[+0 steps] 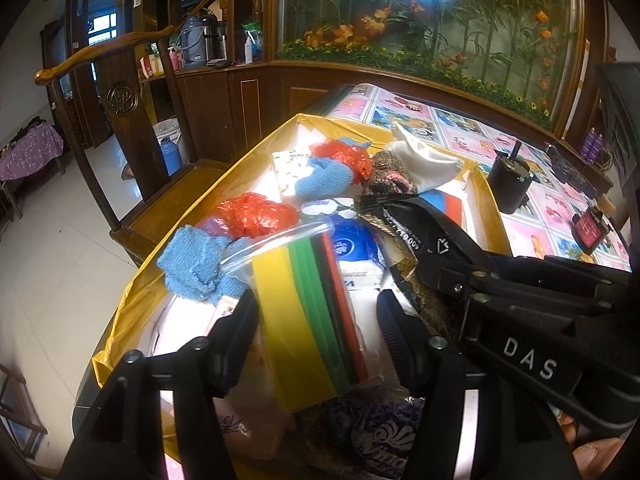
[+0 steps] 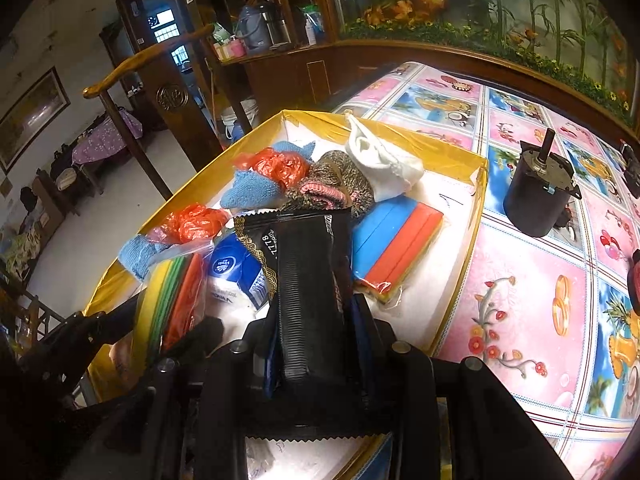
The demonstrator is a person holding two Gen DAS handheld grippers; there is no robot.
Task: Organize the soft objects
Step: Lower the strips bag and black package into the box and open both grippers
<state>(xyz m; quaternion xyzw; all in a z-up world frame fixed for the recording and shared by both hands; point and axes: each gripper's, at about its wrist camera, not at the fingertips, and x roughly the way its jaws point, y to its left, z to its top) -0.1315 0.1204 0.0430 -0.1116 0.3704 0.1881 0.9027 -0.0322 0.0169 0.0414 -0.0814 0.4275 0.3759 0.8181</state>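
While crowded, gold tray [image 2: 476,184], tablecloth [image 2: 520,280] open rightward

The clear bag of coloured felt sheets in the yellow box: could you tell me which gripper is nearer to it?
Left. The left gripper straddles the felt bag with open fingers, while the right gripper sits beside it, shut on a black packet.

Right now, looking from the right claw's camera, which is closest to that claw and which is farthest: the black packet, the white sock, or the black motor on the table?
1. Black packet: clamped in the right claw, so nearest.
2. White sock: at the far end of the yellow box.
3. Black motor: outside the box, off to the right on the flowery tablecloth. The sock and motor are a close call.
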